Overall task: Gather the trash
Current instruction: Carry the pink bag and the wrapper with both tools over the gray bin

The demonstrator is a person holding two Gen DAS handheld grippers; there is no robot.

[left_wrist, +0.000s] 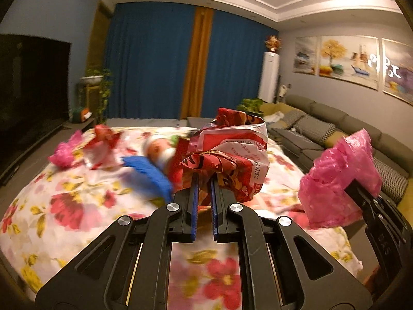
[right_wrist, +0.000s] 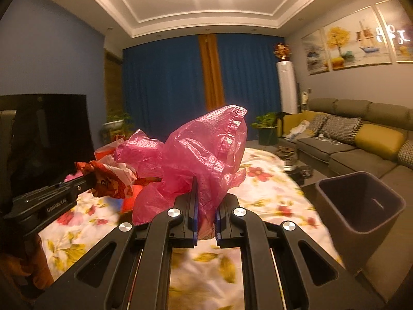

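Both tools are up off the flowered worktop point(left_wrist: 64, 206), each clamped on a piece of trash. The left tool point(left_wrist: 204, 180) pinches a crumpled red and white wrapper point(left_wrist: 232, 149) that bunches up just past its tips. The right tool point(right_wrist: 205, 188) grips a pink plastic bag point(right_wrist: 201, 149) billowing above its fingers. A dark bin point(right_wrist: 361, 201) stands open to the right tool's right, near it.
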